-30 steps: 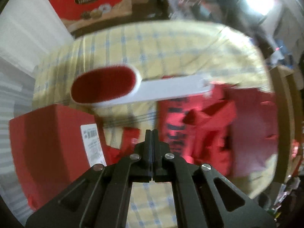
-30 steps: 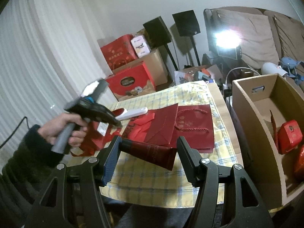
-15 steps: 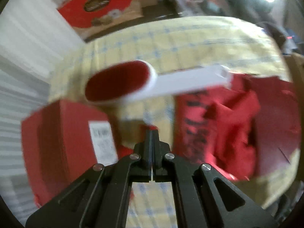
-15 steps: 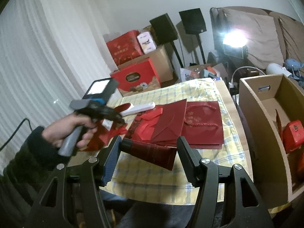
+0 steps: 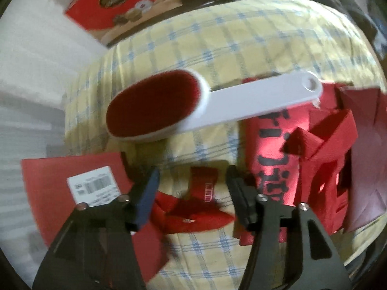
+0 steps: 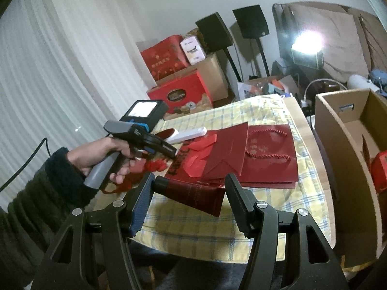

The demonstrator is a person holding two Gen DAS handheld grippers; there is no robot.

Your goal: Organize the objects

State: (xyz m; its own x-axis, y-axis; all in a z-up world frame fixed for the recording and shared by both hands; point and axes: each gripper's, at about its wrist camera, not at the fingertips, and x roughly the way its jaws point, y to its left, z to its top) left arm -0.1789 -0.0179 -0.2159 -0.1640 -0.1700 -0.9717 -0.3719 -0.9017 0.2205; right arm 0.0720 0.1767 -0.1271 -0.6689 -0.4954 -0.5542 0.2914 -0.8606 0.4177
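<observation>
While left gripper (image 5: 192, 176) tilts steeply down, fingers (image 5: 147, 193) opening.

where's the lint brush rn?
Lint brush lies flat on the checked tablecloth, upper middle of the left wrist view, beyond the open left gripper; its handle end overlaps the red paper pile on the right.
</observation>
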